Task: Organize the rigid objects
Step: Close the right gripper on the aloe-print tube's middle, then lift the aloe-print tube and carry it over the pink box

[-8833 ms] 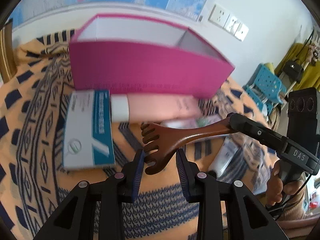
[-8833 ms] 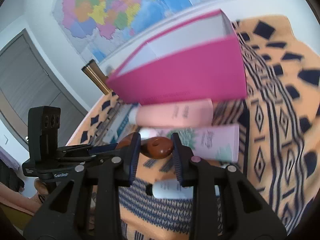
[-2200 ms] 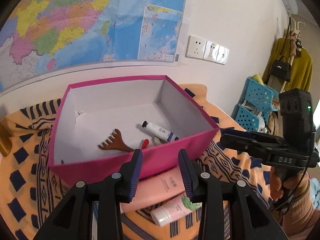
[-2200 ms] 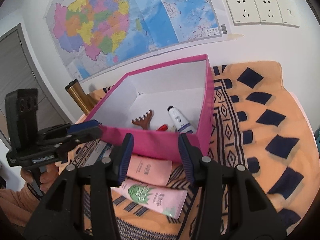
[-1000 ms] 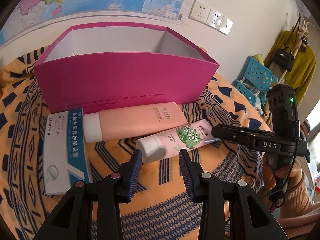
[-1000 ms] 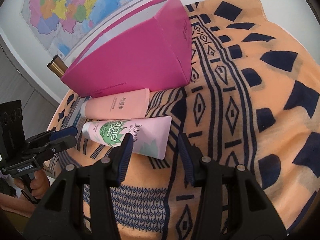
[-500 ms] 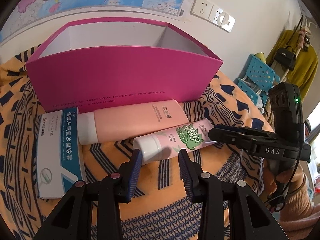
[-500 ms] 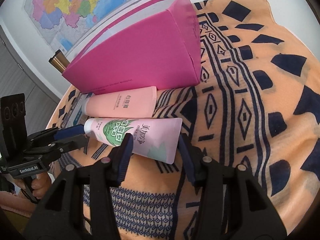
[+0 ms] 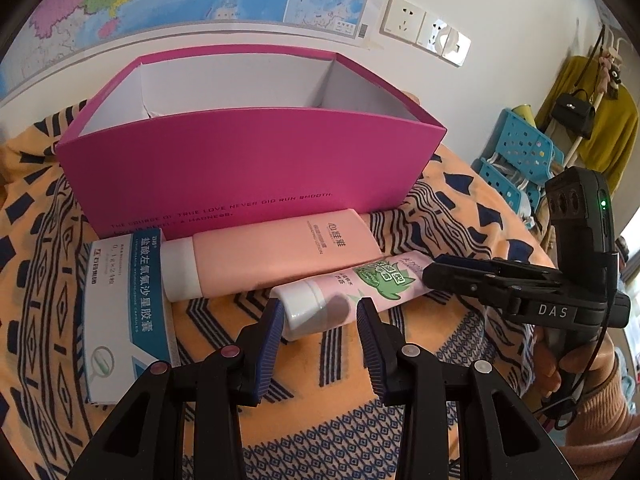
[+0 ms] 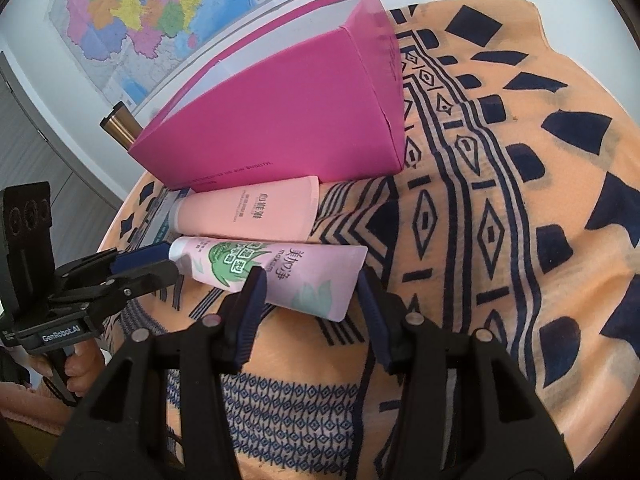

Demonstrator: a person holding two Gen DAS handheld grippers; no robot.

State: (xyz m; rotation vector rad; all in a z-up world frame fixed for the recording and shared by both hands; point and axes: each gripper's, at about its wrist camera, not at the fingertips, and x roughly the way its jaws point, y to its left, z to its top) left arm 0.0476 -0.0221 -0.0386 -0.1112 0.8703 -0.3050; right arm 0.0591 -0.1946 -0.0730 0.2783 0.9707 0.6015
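Both tongs, left [image 9: 320,316] and right [image 10: 310,292], gape around the pale pink aloe-printed plastic tube [image 10: 276,272] beside the magenta cardboard box [image 9: 244,168]; opposing pulls could make it slip.

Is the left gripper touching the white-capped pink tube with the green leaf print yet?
Cannot tell. In the left wrist view the left gripper is open, straddling the leaf-print tube's white cap; neither view shows contact or a gap plainly.

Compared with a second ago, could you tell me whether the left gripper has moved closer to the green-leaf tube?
Yes. The left gripper has advanced toward the pink box; its open fingers now flank the green-leaf tube at its white cap.
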